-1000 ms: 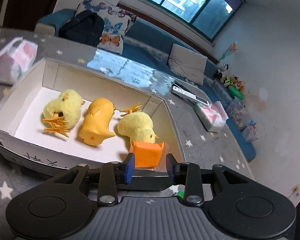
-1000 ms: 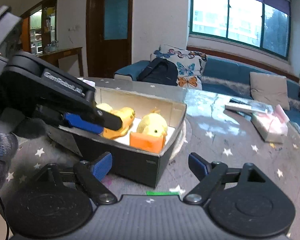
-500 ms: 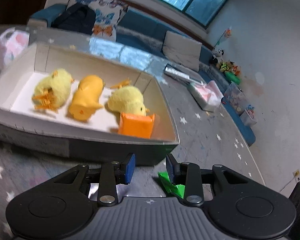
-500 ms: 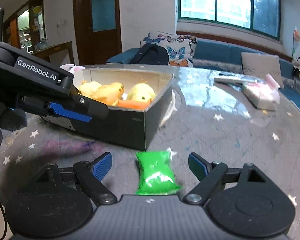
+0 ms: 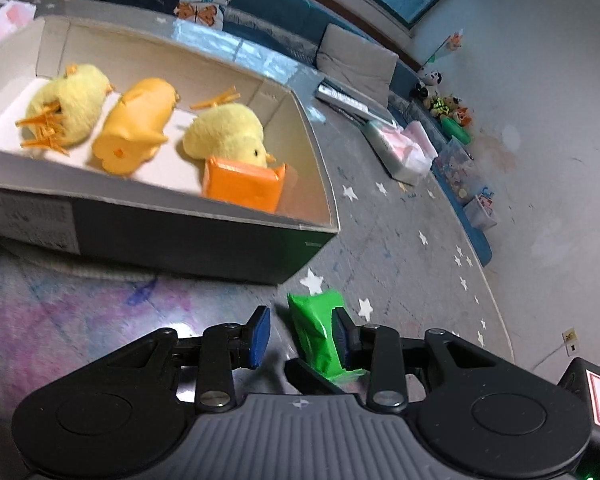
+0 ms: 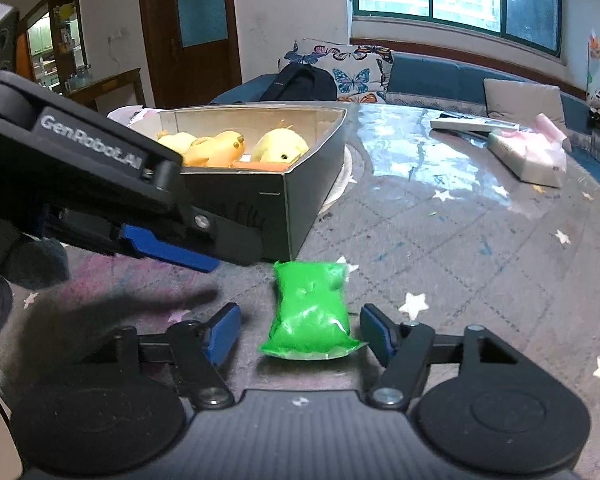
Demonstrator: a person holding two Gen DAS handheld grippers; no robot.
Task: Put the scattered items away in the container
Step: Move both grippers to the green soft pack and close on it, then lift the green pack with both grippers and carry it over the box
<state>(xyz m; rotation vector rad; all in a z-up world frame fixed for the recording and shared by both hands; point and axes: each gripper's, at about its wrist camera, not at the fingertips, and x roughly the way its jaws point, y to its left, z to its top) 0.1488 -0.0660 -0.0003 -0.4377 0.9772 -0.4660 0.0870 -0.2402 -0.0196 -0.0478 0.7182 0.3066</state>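
A green packet lies on the star-patterned table just in front of the box's near corner. My right gripper is open, its blue pads on either side of the packet without touching it. My left gripper is open and empty; the packet lies by its right pad. The left gripper also shows in the right wrist view, left of the packet. The cardboard box holds two yellow plush chicks, an orange plush and an orange packet.
A tissue pack and a flat silver item lie on the table's far right. A sofa with butterfly cushions and a black bag stands behind. A pink pack lies left of the box.
Both grippers have drawn back from the box toward the green packet. The packet now sits between the right gripper's pads. The left gripper has opened wider.
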